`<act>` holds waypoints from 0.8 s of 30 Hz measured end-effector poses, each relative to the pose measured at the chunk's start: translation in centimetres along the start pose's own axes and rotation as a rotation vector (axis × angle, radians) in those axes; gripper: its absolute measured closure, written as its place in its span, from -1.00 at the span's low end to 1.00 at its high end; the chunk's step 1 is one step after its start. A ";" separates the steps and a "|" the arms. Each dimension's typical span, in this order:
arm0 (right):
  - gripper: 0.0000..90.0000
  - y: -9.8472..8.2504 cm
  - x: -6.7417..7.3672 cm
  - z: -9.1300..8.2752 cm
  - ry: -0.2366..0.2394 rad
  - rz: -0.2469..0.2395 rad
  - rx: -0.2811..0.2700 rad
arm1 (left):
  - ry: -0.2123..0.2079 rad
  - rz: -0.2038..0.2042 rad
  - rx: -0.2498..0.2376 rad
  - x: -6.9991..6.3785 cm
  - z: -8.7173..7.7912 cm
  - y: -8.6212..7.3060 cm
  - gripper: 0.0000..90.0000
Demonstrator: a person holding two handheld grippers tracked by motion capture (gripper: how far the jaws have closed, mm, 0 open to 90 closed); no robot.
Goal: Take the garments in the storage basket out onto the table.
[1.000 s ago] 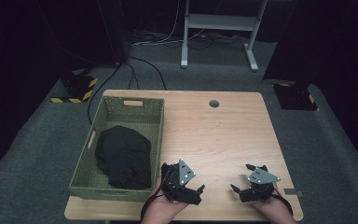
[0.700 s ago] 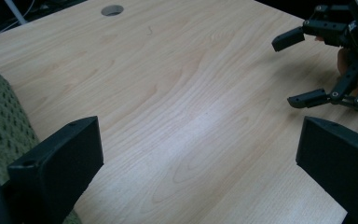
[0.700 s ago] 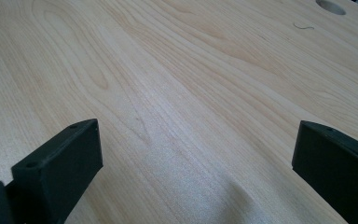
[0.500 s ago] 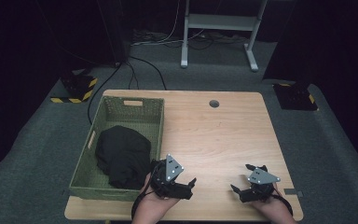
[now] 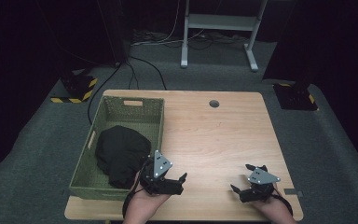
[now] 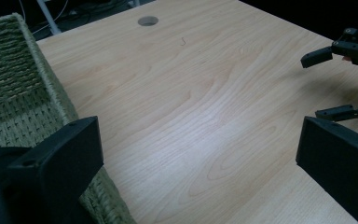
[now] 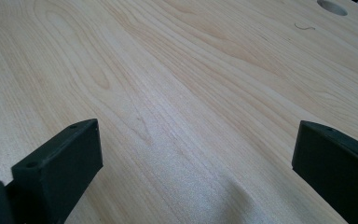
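Left gripper (image 5: 170, 179) sat lower centre of high view, jaws spread wide, empty, just beside green woven basket (image 5: 154, 122). Black cloth (image 5: 121, 154) lay bunched inside basket. Right gripper (image 5: 249, 183) sat lower right, jaws apart, empty. Risk judged: jaw snagging basket wall, dragging basket; pinching only one fold, cloth slipping.

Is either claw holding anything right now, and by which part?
Nothing is held. Left claw and right claw both stand open over bare table; the black cloth lies untouched in the basket.

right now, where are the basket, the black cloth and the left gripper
basket (image 5: 133, 103), high view, far rim by the handle slot
black cloth (image 5: 119, 151), high view, middle of the bundle
left gripper (image 5: 179, 184), high view, between its open fingertips
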State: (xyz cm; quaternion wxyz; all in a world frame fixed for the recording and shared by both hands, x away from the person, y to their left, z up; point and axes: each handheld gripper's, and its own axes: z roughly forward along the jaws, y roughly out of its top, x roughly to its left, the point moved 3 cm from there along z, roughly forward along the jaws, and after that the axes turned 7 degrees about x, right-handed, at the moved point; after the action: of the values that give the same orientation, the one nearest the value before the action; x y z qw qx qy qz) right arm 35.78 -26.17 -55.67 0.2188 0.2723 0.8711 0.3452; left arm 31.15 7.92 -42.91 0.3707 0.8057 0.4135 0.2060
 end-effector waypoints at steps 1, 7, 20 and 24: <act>-0.97 0.0 0.0 0.0 0.000 0.000 0.000 | 0.002 -0.002 0.000 0.1 -0.1 0.0 -0.99; -0.97 0.0 0.0 0.0 0.001 0.000 -0.002 | 0.019 -0.020 -0.006 1.0 -0.6 -0.1 -0.99; -0.97 0.0 0.0 0.0 0.003 -0.001 -0.003 | 0.074 -0.083 -0.024 3.6 -2.0 -0.8 -0.98; -0.97 0.0 0.0 0.0 0.002 -0.001 -0.002 | 0.100 -0.099 -0.024 4.5 -2.5 -1.1 -0.98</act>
State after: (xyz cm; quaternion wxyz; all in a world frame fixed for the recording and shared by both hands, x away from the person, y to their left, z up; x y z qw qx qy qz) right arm 35.74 -26.19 -55.65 0.2182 0.2712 0.8712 0.3462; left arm 31.52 13.13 -42.02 0.3688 0.7685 0.4685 0.2324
